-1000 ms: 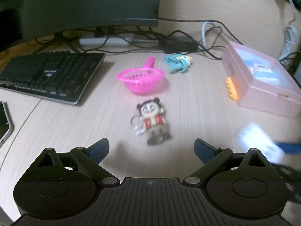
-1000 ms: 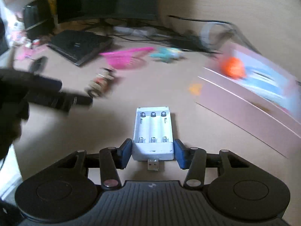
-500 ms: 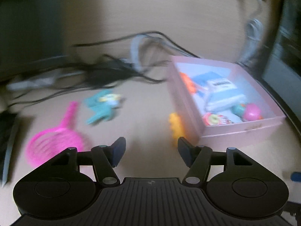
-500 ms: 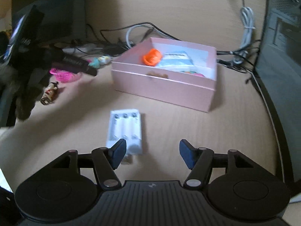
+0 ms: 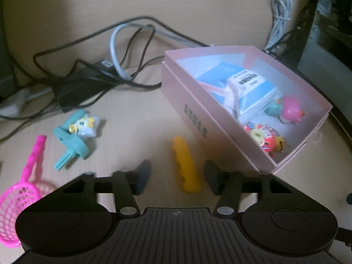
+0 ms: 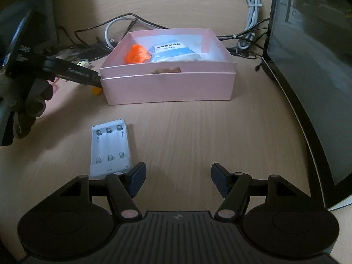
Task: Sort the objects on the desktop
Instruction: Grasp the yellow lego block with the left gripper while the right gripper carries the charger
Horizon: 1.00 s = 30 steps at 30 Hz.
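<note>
The tabletop (image 6: 198,132) is only partly tidied, by the look of it. The pink box (image 5: 191,110) sits open toward the back and already holds a blue-and-white packet (image 5: 248,88), a pink round toy (image 5: 291,110), a red-and-white trinket (image 5: 264,138) and, seen from the right side, an orange lump (image 6: 136,54). Loose things remain outside it: the white battery holder (image 6: 110,149) lies flat in front of the box, free of any grip; the pink toy net (image 5: 19,195) and the teal toy (image 5: 74,136) wait off to the left; the yellow piece (image 5: 186,165) lies just beside the box wall. The left tool (image 5: 175,179) has its jaws to either side of that yellow piece and has just been closing on it, though a gap shows on both sides, so it does not pinch it yet. The right tool (image 6: 178,180) has just been spreading and stands open with nothing between its jaws, the battery holder beside its left jaw. I judge the yellow piece goes in next, with the holder, net and teal toy left after that.
</note>
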Each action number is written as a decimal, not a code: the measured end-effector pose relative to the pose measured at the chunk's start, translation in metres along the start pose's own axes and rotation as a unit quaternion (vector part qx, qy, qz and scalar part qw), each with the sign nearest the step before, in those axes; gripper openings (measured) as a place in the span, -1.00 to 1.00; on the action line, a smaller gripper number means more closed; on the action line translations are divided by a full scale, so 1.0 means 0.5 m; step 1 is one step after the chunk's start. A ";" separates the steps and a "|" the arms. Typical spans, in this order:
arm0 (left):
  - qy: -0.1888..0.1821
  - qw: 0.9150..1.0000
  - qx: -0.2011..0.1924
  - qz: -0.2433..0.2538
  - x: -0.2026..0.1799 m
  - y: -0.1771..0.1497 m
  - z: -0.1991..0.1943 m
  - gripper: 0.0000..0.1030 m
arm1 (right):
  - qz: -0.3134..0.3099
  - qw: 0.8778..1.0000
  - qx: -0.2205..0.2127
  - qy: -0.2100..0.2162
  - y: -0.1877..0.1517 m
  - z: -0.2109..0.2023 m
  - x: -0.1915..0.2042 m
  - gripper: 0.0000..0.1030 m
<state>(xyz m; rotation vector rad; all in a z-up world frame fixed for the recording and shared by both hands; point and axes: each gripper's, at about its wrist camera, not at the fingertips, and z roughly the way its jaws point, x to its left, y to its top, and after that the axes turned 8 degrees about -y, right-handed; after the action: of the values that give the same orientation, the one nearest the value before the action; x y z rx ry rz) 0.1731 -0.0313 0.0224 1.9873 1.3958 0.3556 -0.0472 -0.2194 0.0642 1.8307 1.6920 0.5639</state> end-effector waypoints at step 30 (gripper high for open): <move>0.064 0.993 0.011 -0.097 -0.104 -0.261 -0.253 0.08 | 0.090 0.983 -0.141 0.075 0.169 0.111 -0.038 1.00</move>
<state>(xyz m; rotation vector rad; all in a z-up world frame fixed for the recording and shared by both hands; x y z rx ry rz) -0.0135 -0.0058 0.0375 1.8548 1.6648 0.3854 0.0503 -0.2477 0.0803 1.7785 1.4593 0.9874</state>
